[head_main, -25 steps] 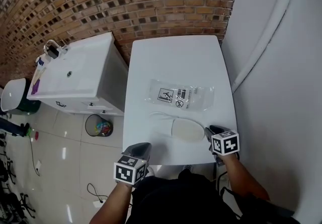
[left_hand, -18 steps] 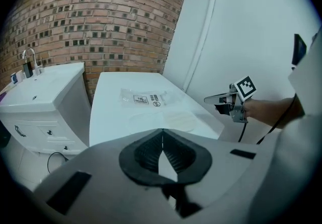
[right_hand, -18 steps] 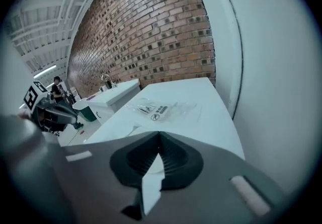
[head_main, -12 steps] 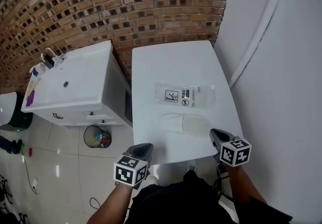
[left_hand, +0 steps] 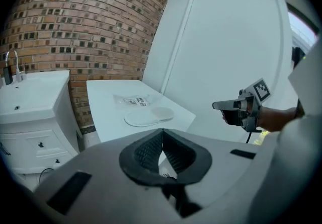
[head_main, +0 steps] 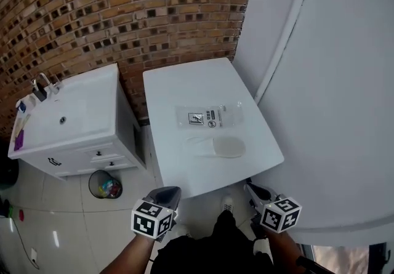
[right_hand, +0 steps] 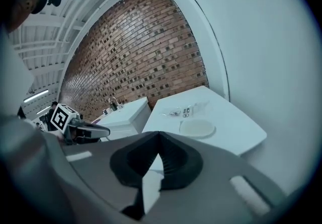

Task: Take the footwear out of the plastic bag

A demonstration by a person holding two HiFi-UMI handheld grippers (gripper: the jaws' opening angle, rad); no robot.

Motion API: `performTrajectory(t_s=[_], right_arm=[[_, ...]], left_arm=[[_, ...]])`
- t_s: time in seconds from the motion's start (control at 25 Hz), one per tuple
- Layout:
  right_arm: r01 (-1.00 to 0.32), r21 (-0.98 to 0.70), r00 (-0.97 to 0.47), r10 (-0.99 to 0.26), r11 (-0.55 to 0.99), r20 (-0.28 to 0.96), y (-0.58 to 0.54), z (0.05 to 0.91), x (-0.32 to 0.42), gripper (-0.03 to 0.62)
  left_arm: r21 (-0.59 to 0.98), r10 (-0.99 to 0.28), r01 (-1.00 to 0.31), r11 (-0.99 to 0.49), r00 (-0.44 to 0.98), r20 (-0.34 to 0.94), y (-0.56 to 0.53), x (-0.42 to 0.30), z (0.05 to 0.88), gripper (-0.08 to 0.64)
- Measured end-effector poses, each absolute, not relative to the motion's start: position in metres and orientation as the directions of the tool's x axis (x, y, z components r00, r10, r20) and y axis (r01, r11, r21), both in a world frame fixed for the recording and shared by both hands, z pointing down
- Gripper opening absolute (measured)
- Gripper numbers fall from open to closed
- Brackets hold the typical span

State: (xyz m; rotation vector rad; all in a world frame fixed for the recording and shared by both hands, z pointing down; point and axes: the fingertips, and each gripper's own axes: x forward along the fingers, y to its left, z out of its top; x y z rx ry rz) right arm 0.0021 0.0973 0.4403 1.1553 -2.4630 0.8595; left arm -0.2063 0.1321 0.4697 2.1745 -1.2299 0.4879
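Note:
A flat, empty clear plastic bag (head_main: 209, 116) with printed labels lies on the white table (head_main: 184, 82). Just in front of it, outside the bag, rests a white slipper (head_main: 217, 147). My left gripper (head_main: 171, 191) and right gripper (head_main: 251, 185) hang below the table's near edge, off the tabletop, both shut and holding nothing. In the left gripper view, its shut jaws (left_hand: 161, 137) point toward the slipper (left_hand: 148, 116) and the bag (left_hand: 132, 100), with the right gripper (left_hand: 221, 105) off to the side. The right gripper view looks over its shut jaws (right_hand: 160, 140) at the slipper (right_hand: 197, 128).
A white sink cabinet (head_main: 68, 119) with a faucet stands left of the table, and a waste bin (head_main: 103, 185) sits on the tiled floor in front of it. A brick wall (head_main: 123, 8) runs behind. A white wall (head_main: 332, 112) borders the table's right side.
Both grippers have pulled back from the table's near edge toward the person and risen. The right gripper has left the slipper's side. Bag and slipper lie as before.

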Motion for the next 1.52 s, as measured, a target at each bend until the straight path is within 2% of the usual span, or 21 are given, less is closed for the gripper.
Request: performTrajectory(t_s=[0.44, 1.52], right_arm=[[-0.804, -0.380, -0.593, -0.582, 0.457, 0.557, 0.153, 0.445, 0.012, 0.000], [-0.797, -0.359, -0.603, -0.605, 0.486, 0.520, 0.149, 0.438, -0.003, 0.000]], left_arm=[[0.316, -0.637, -0.842, -0.437, 0.538, 0.552, 0.147, -0.194, 0.465, 0.008], [0.274, -0.636, -0.839, -0.470, 0.537, 0.554, 0.140, -0.186, 0.453, 0.008]])
